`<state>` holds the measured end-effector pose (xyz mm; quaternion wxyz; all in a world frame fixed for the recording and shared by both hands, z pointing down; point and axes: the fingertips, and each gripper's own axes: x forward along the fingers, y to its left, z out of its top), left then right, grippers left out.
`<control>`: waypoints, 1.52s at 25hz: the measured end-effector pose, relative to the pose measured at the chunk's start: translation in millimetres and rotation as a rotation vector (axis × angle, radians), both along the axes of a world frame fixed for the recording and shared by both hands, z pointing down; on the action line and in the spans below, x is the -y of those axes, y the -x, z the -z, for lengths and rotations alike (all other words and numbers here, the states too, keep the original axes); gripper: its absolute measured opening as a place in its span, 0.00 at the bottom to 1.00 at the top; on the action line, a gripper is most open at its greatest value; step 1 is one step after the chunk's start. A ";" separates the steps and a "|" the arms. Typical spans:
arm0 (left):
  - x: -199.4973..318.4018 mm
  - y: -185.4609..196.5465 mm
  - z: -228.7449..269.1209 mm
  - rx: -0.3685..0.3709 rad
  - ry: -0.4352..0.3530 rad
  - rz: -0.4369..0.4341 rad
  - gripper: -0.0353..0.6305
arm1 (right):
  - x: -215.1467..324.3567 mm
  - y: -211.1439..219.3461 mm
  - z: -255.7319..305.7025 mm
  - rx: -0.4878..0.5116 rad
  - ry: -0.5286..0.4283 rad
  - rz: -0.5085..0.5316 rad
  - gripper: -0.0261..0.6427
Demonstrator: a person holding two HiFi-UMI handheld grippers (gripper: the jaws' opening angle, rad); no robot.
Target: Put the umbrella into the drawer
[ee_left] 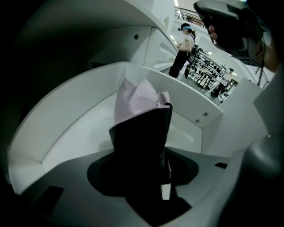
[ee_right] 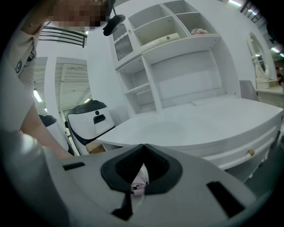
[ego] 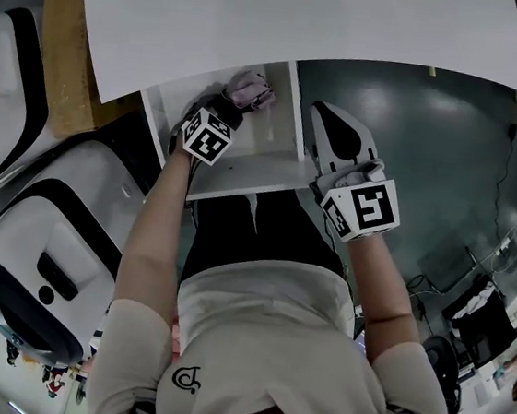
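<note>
The folded umbrella (ego: 250,89), pink with a dark sleeve, lies at the back of the open white drawer (ego: 243,183) under the desk top (ego: 299,11). My left gripper (ego: 228,112) reaches down into the drawer and is closed on the umbrella. In the left gripper view its dark part (ee_left: 142,146) stands between the jaws, the pink folds (ee_left: 137,99) stick out past them, and the drawer's wall (ee_left: 80,115) curves behind. My right gripper (ego: 339,132) hangs over the floor just right of the drawer, jaws together and empty. The right gripper (ee_right: 142,146) faces the desk (ee_right: 199,119).
A white-and-black machine (ego: 29,268) stands on the floor at the left, with a wooden board (ego: 69,41) beyond it. A shelf unit (ee_right: 168,35) rises above the desk. The dark floor (ego: 433,138) spreads to the right. A person (ee_left: 184,44) stands far off.
</note>
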<state>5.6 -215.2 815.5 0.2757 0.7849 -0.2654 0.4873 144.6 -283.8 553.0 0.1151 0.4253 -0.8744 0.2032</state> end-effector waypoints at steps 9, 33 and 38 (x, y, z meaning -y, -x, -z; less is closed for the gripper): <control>11.8 -7.6 36.9 -0.020 -0.067 0.023 0.61 | -9.4 8.1 17.4 0.004 -0.021 0.023 0.05; 30.2 8.3 293.2 -0.260 -0.519 0.322 0.07 | -30.8 28.2 142.6 0.018 -0.230 0.066 0.05; 26.7 15.3 369.5 -0.324 -0.679 0.327 0.07 | -36.6 32.1 172.3 0.028 -0.287 0.073 0.05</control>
